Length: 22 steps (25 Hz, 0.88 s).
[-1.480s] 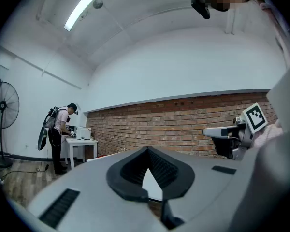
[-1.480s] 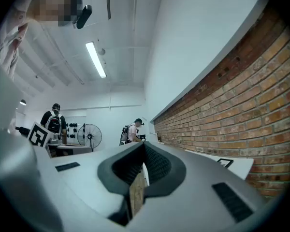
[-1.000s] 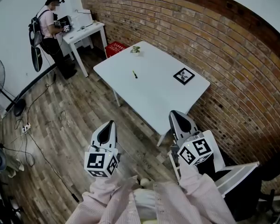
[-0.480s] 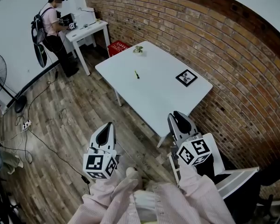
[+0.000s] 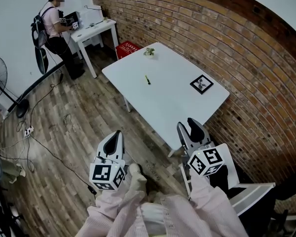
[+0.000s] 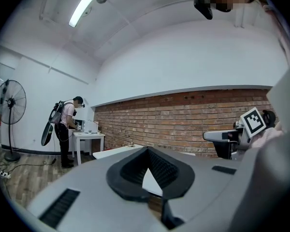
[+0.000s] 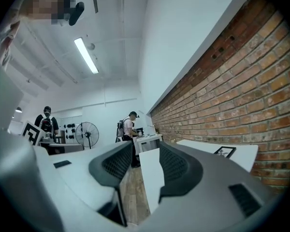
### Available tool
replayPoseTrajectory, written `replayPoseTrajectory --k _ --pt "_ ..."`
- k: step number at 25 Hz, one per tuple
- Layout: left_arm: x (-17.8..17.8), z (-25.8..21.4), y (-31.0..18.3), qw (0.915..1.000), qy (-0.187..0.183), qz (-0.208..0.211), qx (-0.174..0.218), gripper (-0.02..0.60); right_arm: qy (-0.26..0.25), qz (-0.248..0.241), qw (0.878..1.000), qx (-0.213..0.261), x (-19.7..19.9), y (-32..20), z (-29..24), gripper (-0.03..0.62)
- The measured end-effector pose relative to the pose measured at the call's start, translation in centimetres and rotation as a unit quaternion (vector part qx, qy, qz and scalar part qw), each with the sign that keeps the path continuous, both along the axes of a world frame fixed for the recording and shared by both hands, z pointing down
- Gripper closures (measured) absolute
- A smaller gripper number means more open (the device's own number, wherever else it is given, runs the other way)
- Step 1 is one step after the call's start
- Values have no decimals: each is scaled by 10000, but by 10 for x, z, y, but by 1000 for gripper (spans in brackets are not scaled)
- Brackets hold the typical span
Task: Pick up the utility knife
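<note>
I count one utility knife, too small to make out, on one white counter. Left tongs closed, empty; right tongs have just been opening, nothing between.

**A:** Any lettering to call out here?

**B:** Nothing legible. The cube on the left hand-held gripper, lower left of centre in the head view, shows a black-and-white square marker. It's a pattern only, no letters or digits.

**A:** And the right hand-held gripper?

**B:** Same there. Its cube faces carry square patterns, no words.

**A:** That card on the desk?

**B:** Right of centre, black border round a small pattern, too small to read. The red crate at the top is too small to tell as well.
</note>
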State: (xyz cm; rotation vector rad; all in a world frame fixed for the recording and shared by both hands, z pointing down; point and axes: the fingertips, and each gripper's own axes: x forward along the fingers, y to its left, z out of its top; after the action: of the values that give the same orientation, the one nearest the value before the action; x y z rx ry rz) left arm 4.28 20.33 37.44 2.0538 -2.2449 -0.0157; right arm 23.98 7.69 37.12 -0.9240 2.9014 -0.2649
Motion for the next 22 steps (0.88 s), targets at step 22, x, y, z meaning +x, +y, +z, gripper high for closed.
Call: replayPoseTrajectory --k 22 --pt "-128 26 -124 9984 303 349 -336 589 301 324 9976 -529 -120 -110 32 425"
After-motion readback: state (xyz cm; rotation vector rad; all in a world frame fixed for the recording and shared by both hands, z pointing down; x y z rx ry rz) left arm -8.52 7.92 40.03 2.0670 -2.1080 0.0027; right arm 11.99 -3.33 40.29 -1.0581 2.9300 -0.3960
